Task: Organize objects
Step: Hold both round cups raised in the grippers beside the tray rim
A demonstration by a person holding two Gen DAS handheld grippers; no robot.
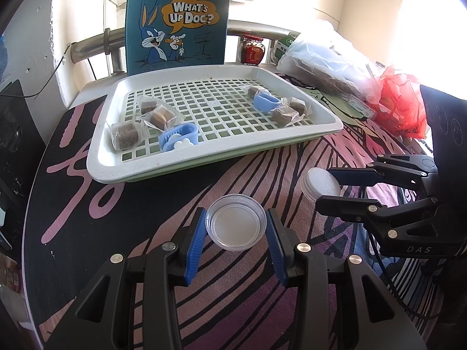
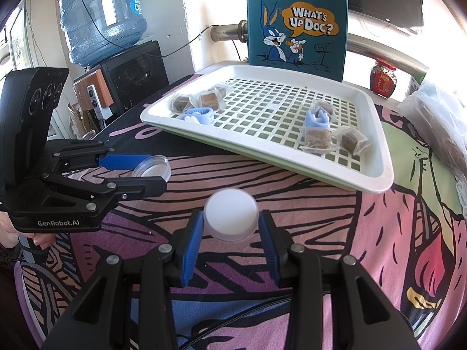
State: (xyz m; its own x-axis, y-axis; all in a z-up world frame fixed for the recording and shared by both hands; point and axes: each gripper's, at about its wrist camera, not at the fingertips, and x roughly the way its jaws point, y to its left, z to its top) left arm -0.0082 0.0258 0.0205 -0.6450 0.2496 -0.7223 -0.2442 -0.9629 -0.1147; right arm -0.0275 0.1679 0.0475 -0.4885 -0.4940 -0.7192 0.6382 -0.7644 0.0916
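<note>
Your left tongs (image 1: 236, 227) are closed on the clear lid (image 1: 235, 222), blue pads pressing its rim, above the patterned tabletop (image 1: 122, 204). Beyond, the white tray (image 1: 204, 157) carries wrapped brown cubes (image 1: 125, 135) and two blue clips (image 1: 178, 137). To the right, your right tongs (image 2: 230, 227) clamp the white-filled jar (image 2: 230, 214), also held off the cloth.

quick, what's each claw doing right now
left claw: closed on the clear lid, open side up.
right claw: closed on the small jar with a white top.
</note>
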